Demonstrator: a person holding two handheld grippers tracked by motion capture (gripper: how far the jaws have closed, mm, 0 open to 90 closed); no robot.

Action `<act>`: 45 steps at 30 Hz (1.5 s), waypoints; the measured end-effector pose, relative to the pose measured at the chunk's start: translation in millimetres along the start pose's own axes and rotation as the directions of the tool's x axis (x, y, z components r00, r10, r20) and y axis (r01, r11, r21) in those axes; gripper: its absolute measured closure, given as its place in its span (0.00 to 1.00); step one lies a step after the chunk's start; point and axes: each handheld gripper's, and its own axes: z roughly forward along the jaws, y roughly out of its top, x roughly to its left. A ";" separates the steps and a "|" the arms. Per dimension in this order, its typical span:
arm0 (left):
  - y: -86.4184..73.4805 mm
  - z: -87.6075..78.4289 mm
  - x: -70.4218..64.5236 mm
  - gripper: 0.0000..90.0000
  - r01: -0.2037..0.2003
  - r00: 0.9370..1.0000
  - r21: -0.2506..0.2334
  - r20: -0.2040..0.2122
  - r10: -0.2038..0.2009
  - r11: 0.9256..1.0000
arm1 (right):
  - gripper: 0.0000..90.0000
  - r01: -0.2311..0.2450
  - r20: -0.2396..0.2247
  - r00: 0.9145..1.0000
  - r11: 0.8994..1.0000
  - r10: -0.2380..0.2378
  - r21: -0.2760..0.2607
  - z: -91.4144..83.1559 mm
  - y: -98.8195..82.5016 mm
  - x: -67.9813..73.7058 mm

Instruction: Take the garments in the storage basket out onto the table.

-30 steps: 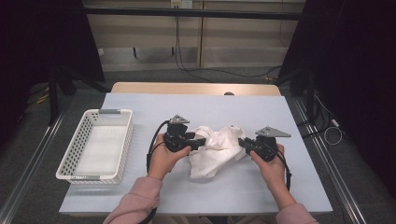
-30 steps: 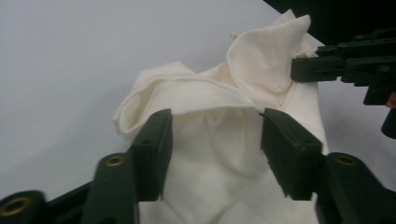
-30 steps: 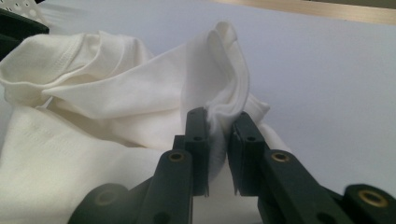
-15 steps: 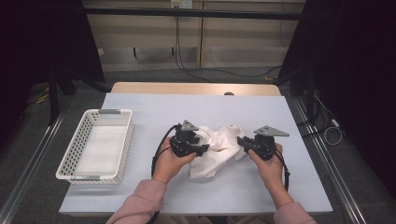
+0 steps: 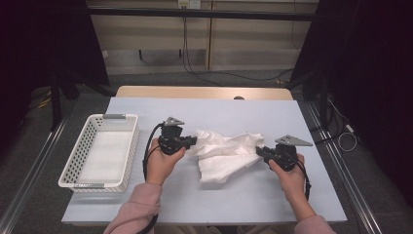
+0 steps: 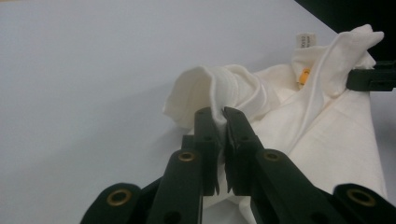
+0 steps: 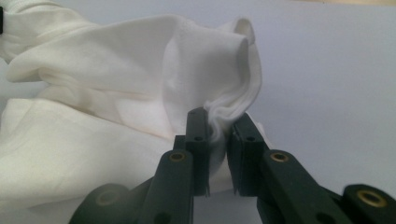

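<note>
1. My left gripper (image 5: pixel 191 141) is held level in the left hand (image 5: pixel 163 163), pointing across the table toward the white cloth (image 5: pixel 226 156); its jaws have just been closing and now pinch a bunched edge of the cloth.
2. My right gripper (image 5: pixel 259 151) sits in the right hand (image 5: pixel 290 176), pointing back at the cloth's other side, jaws clamped on a fold.
3. The cloth lies crumpled mid-table between the two grippers.
4. I count one cloth, two grippers, one white basket (image 5: pixel 80 146) at the left of the blue table (image 5: pixel 234 195).
</note>
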 end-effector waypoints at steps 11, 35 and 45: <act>2.7 -5.1 -4.5 0.95 -0.036 0.999 -0.002 -0.001 0.036 0.999 | 0.58 0.051 0.023 0.999 0.996 -0.050 -0.071 1.1 38.9 17.3; 3.0 -10.7 5.4 0.95 -0.009 0.999 -0.048 -0.033 0.007 0.999 | 0.96 0.093 -0.209 0.975 0.992 -0.074 0.085 21.6 18.6 40.9; 5.7 -14.0 5.1 0.95 -0.053 0.998 -0.028 -0.023 0.053 0.998 | 0.52 0.074 -0.110 0.991 0.997 -0.074 -0.003 33.7 53.0 39.8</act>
